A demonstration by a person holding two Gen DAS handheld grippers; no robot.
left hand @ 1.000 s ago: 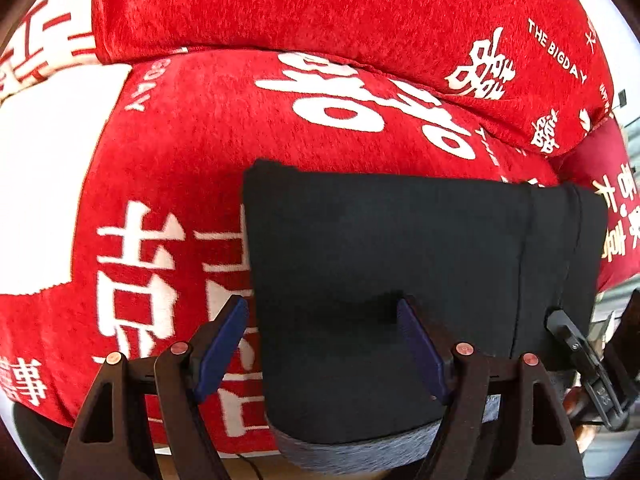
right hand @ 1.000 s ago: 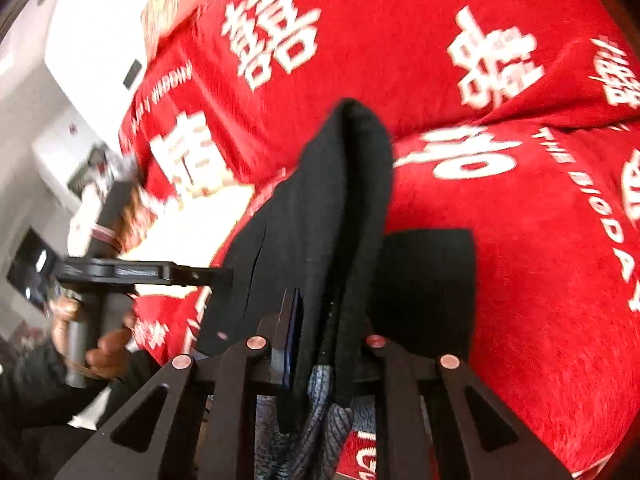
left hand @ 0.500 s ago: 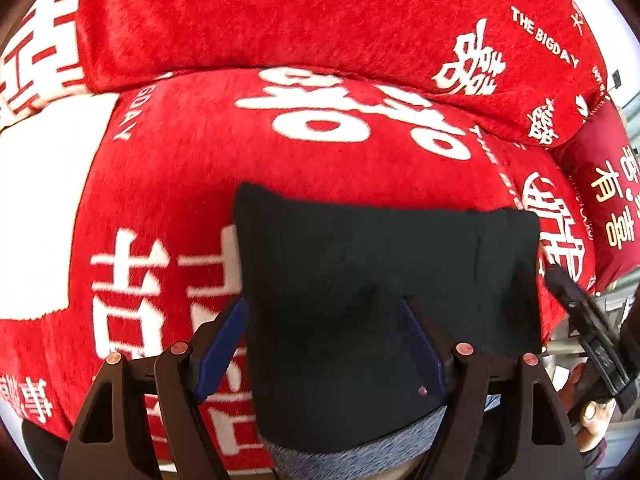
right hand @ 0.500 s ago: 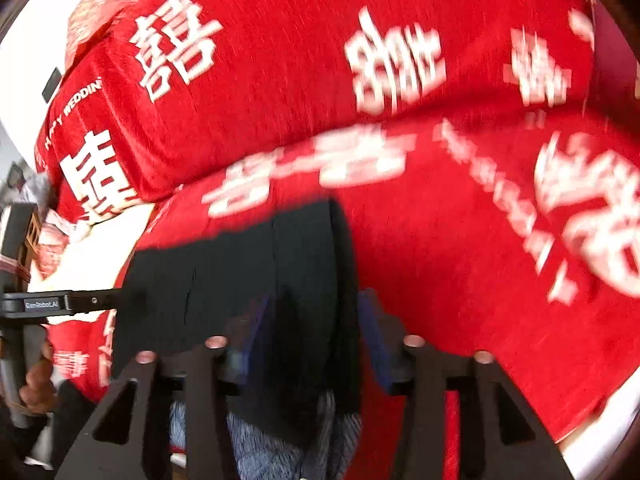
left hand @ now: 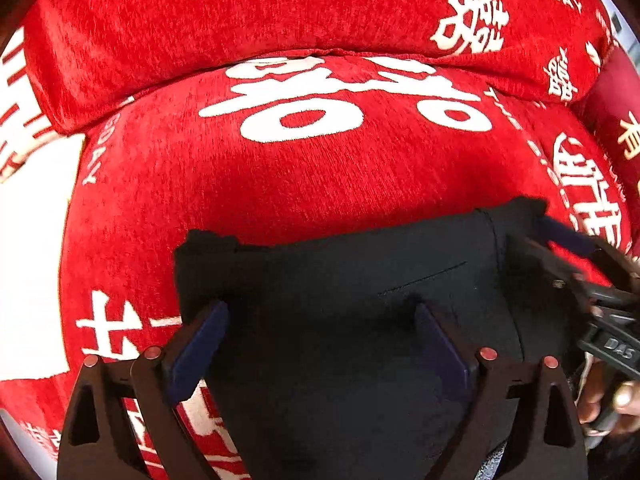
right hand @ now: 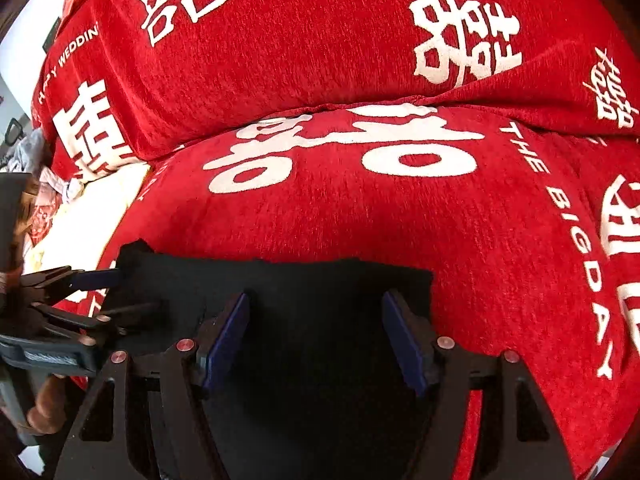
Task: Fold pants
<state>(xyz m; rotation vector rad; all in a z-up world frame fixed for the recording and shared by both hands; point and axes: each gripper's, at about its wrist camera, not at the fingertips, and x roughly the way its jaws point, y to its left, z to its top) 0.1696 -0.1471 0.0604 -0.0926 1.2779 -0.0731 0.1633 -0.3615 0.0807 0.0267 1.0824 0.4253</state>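
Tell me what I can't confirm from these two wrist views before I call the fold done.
- Near edge of the black folded pants: cut off by the bottom frame edge and the open left gripper, left wrist view.
- Layers underneath the pants: hidden by the top layer, both views.
- Red patterned sofa cover beneath the open right gripper: covered by the pants.

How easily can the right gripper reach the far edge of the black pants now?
Probably yes: the right gripper is open over the pants, and only red cushion lies beyond their far edge.
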